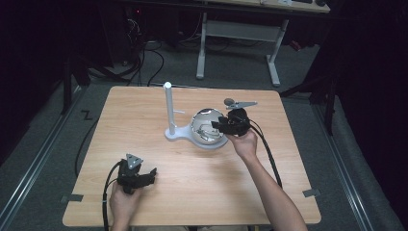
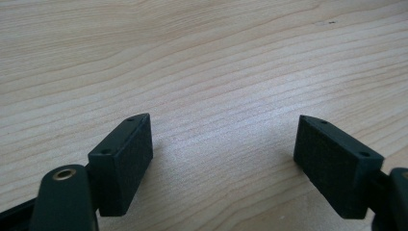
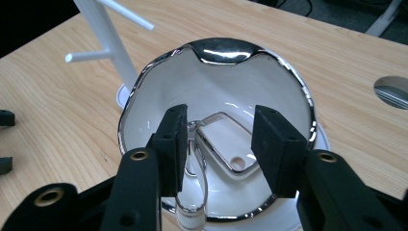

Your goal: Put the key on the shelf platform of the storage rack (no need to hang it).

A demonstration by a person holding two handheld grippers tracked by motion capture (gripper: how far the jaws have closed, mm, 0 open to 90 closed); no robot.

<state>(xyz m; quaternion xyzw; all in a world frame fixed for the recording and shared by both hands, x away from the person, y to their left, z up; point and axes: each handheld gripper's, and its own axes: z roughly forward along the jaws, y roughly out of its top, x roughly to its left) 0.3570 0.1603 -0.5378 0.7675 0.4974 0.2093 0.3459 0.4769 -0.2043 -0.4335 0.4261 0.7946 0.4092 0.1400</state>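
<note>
A white bowl with a chrome rim (image 1: pixel 208 126) (image 3: pixel 216 48) sits at the table's middle, on the base of a white peg stand (image 1: pixel 169 108) (image 3: pixel 108 45). Inside the bowl lies a white tag with a chrome edge (image 3: pixel 226 144), joined to a chrome loop (image 3: pixel 192 192). My right gripper (image 1: pixel 216 125) (image 3: pixel 219 122) hovers over the bowl's near-right rim, open, its pads clear of the tag below them. My left gripper (image 1: pixel 151 173) (image 2: pixel 223 127) rests low over the bare wood at the front left, open and empty.
A round grey grommet (image 1: pixel 229 101) (image 3: pixel 392 89) is set into the wooden table (image 1: pixel 144 106) behind the right gripper. Beyond the table stands a desk with white legs (image 1: pixel 274 67), and cables lie on the floor (image 1: pixel 144 57).
</note>
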